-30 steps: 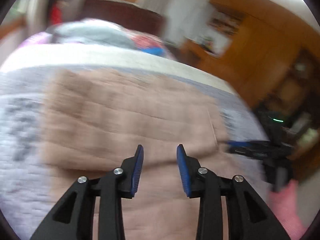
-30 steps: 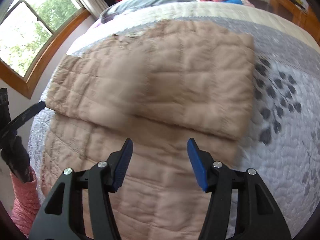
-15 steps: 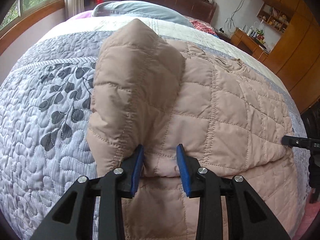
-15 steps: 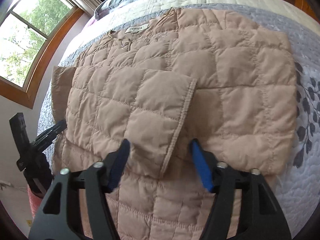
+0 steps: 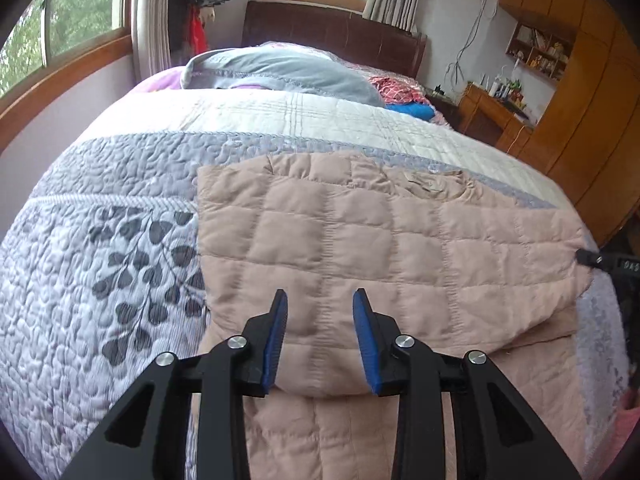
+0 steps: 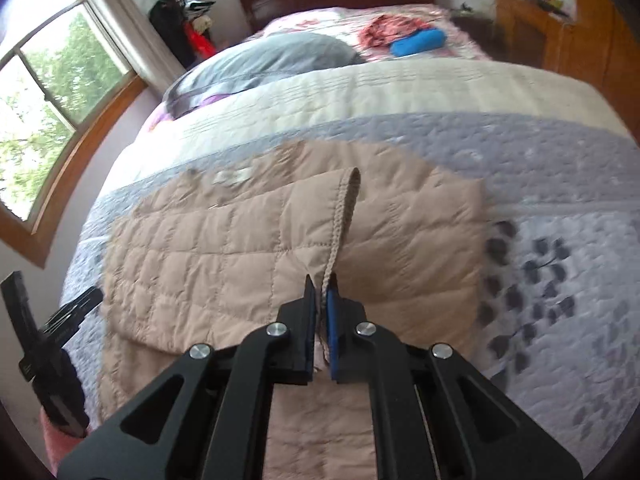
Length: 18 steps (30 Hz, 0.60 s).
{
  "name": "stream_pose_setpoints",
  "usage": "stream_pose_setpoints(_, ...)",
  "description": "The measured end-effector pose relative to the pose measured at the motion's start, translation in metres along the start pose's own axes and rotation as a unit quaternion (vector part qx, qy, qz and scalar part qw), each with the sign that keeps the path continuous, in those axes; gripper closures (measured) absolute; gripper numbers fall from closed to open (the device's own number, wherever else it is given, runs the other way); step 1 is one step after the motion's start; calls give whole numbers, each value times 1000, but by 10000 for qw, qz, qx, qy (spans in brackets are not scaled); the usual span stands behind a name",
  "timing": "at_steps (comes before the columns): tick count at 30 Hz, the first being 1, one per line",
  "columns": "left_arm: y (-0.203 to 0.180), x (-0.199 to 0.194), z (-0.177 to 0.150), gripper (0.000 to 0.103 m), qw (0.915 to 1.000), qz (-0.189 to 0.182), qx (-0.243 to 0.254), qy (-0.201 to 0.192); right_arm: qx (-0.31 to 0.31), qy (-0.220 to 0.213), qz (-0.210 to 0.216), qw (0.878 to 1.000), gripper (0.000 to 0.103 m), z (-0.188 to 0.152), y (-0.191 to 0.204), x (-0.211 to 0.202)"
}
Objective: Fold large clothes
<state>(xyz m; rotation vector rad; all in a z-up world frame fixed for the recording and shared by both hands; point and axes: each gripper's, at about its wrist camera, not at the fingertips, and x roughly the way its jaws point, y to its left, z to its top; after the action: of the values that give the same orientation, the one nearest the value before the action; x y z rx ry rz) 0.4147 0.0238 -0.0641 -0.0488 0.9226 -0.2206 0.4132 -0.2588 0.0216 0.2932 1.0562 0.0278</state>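
Observation:
A beige quilted jacket lies spread on the grey patterned bedspread. My left gripper sits low at the jacket's near left side. Its jaws stand partly apart with a thick puffy fold of the jacket bulging between the blue pads, which press on it. In the right wrist view the same jacket fills the middle. My right gripper is shut on the ribbed edge of the sleeve, which stands up from the jacket as a raised flap.
A grey pillow, a red cloth and a blue bundle lie near the dark headboard. Wooden cabinets stand right of the bed, windows left. A pink sleeve shows at the bed's edge.
The left gripper has lowered the raised jacket fold, which now lies flat. The right gripper's jaws have closed on the sleeve edge and lifted it into a standing flap.

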Motion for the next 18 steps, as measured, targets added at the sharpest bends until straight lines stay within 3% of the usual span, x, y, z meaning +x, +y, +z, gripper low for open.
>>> stream_pose_setpoints(5, -3, 40, 1, 69, 9986, 342, 135, 376, 296, 330, -286, 9986, 99, 1, -27, 33)
stream_pose_setpoints(11, 3, 58, -4, 68, 9986, 180, 34, 486, 310, 546, -274, 9977, 96, -11, -39, 63)
stream_pose_setpoints(14, 3, 44, -2, 69, 9985, 233, -64, 485, 171, 286, -461, 9984, 91, -11, -33, 43)
stream_pose_setpoints(18, -12, 11, 2, 70, 9999, -11, -79, 145, -163, -304, -560, 9978, 91, -17, -14, 4)
